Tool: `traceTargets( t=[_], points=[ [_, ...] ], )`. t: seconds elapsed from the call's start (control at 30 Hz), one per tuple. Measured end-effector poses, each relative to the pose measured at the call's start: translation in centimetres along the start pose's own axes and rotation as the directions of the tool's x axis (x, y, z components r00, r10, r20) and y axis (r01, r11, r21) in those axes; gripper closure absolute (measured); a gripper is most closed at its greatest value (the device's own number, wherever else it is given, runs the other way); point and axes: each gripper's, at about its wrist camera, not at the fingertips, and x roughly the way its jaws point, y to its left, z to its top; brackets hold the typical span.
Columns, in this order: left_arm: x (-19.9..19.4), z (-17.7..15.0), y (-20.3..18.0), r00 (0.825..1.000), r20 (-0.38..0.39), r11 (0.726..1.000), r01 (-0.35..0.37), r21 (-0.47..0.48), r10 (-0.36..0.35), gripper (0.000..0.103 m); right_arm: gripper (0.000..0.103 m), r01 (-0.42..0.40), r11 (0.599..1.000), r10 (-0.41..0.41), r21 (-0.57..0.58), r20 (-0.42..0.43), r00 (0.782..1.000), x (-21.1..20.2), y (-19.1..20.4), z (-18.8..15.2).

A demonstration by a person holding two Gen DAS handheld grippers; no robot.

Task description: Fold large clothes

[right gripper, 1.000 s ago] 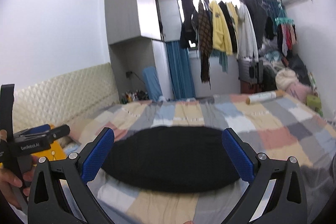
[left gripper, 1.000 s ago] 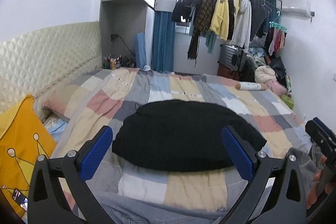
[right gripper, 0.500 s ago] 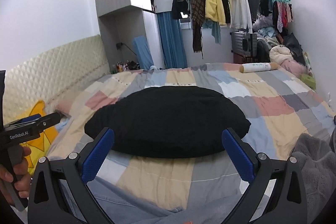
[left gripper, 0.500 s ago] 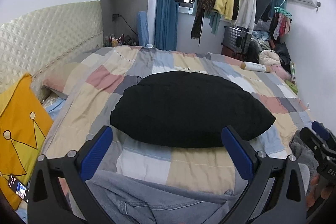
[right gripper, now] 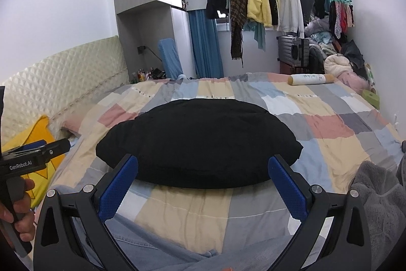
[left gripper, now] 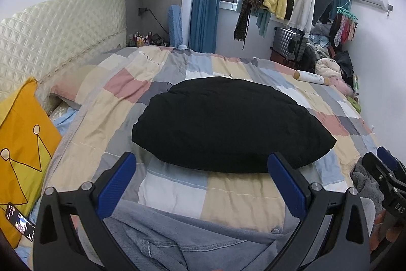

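A black garment (left gripper: 228, 123) lies folded into a flat oval in the middle of the checked bedspread (left gripper: 127, 103); it also shows in the right wrist view (right gripper: 200, 141). A blue denim garment (left gripper: 182, 243) lies crumpled at the near edge of the bed, under both grippers, and shows in the right wrist view too (right gripper: 177, 253). My left gripper (left gripper: 203, 184) is open and empty, held above the denim. My right gripper (right gripper: 203, 187) is open and empty, likewise above the denim, short of the black garment.
A grey fleece garment (right gripper: 380, 197) lies at the right edge of the bed. A yellow cushion (left gripper: 22, 156) and a phone (left gripper: 20, 221) lie at the left. A rolled cylinder (right gripper: 309, 79) lies at the far right. Hanging clothes (right gripper: 258, 4) fill the back.
Both grippers have tilted down and moved nearer the bed. The black garment now sits higher in view and the denim garment has come into view below them. Both stayed open.
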Motion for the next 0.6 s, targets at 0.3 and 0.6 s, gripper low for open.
traceTargets(
  t=[0.3, 0.6],
  points=[
    [0.42, -0.09, -0.05, 1.000, -0.011, 1.000, 0.017, -0.009, -0.018, 0.000, 0.000, 0.008, 1.000, -0.008, -0.004, 0.001, 1.000, 0.14, -0.13, 0.19],
    [0.48, -0.01, -0.50, 1.000, -0.013, 1.000, 0.015, -0.010, -0.015, 0.000, 0.000, 0.021, 1.000, -0.021, 0.011, 0.006, 1.000, 0.12, -0.53, 0.16]
  ],
)
